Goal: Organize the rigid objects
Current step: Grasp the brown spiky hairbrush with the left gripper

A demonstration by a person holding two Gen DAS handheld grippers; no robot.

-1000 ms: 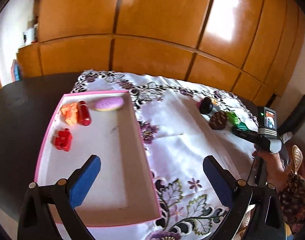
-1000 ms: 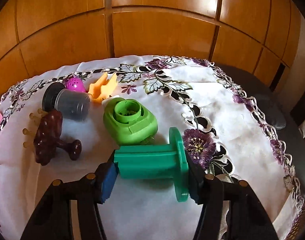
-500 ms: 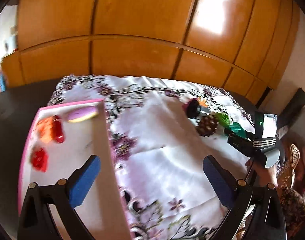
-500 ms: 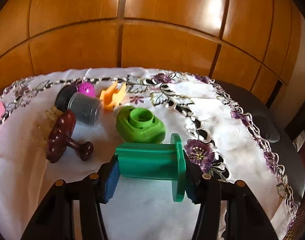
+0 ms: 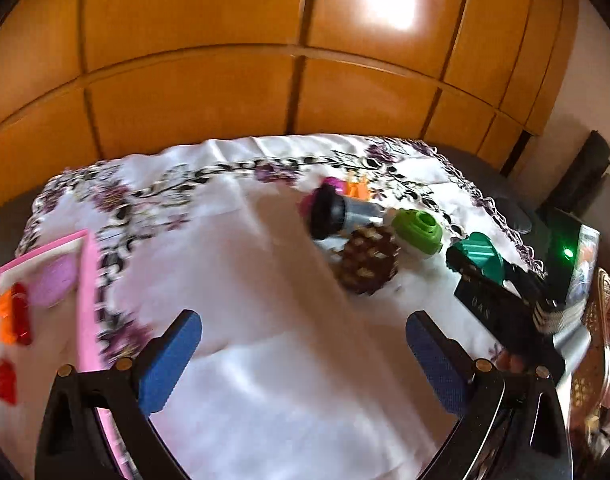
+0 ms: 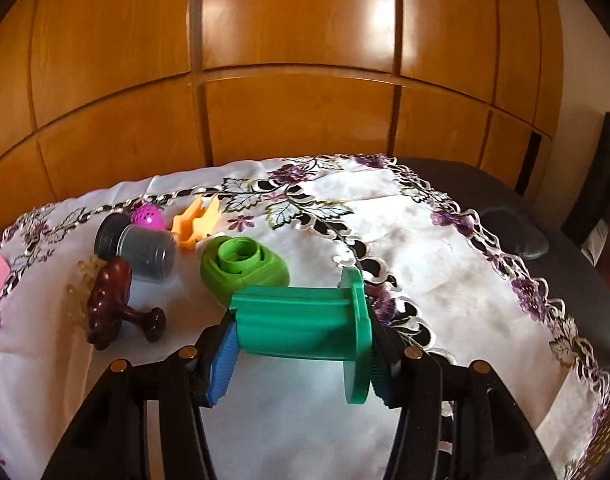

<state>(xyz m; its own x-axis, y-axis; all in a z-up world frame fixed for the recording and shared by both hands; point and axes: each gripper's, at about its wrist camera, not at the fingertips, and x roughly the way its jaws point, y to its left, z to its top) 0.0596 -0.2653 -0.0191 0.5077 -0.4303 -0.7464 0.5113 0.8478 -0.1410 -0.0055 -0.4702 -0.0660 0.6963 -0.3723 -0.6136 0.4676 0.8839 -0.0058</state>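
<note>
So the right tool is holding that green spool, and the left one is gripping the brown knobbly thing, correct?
Not quite. The right gripper does hold the green spool, but the left gripper grips nothing: in the left wrist view its fingers stand wide apart over the cloth, and the brown thing lies farther off.

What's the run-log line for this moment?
left gripper: open, nothing held | right gripper: shut on green spool | pink tray: partly filled
</note>
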